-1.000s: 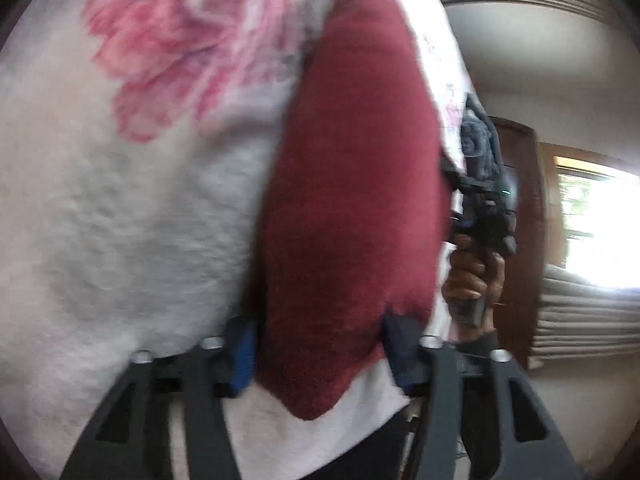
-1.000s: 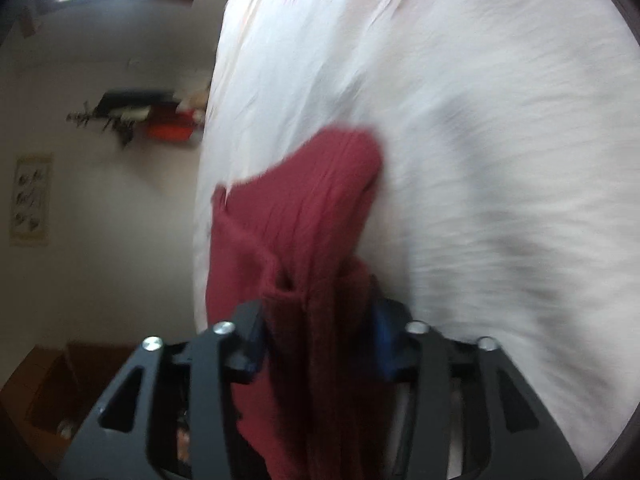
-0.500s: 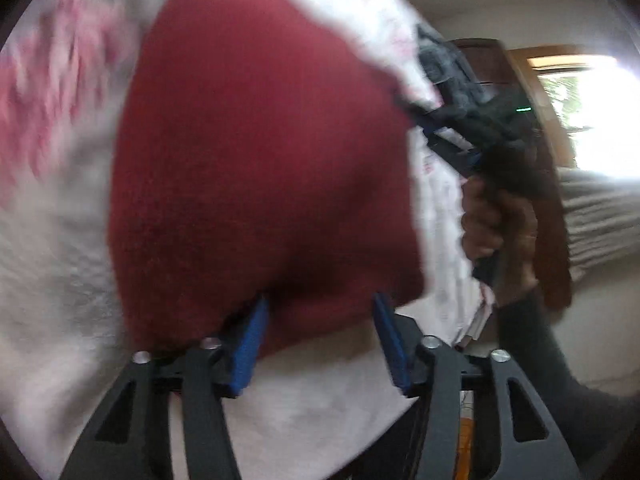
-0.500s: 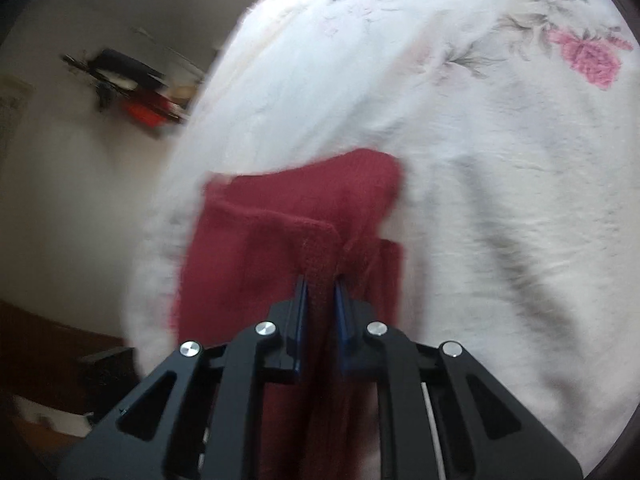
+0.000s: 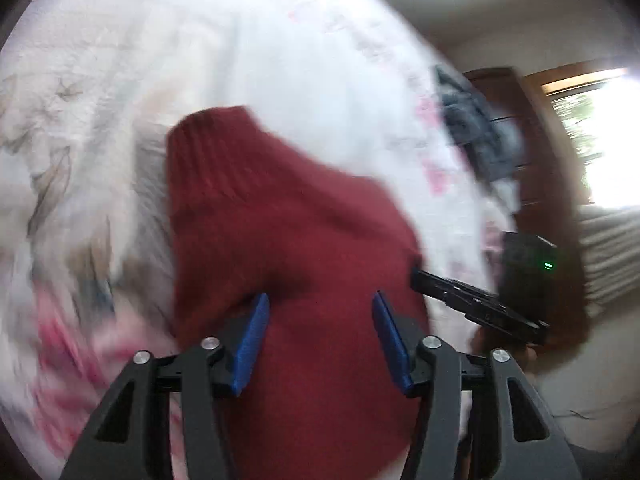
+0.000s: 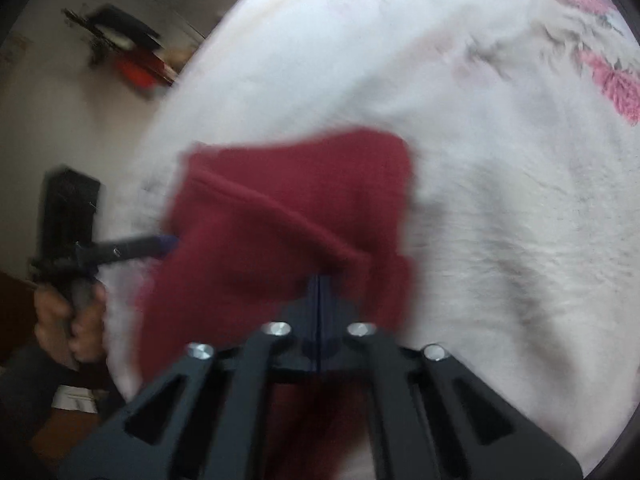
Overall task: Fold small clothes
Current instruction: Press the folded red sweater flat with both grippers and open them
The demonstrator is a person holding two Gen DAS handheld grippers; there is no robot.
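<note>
With the red knit garment (image 5: 288, 248) lying near the edge of the flowered bedspread (image 6: 500, 200), the left gripper (image 5: 318, 316) hovers spread wide above it, while the right gripper (image 6: 319, 292), pinched tight, seems to grip a fold, which likely needs laying flat next.

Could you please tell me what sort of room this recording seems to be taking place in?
Probably a bedroom at home: a white floral blanket spread like bedding under the red garment, a window with wooden trim, and a wall shelf.
</note>
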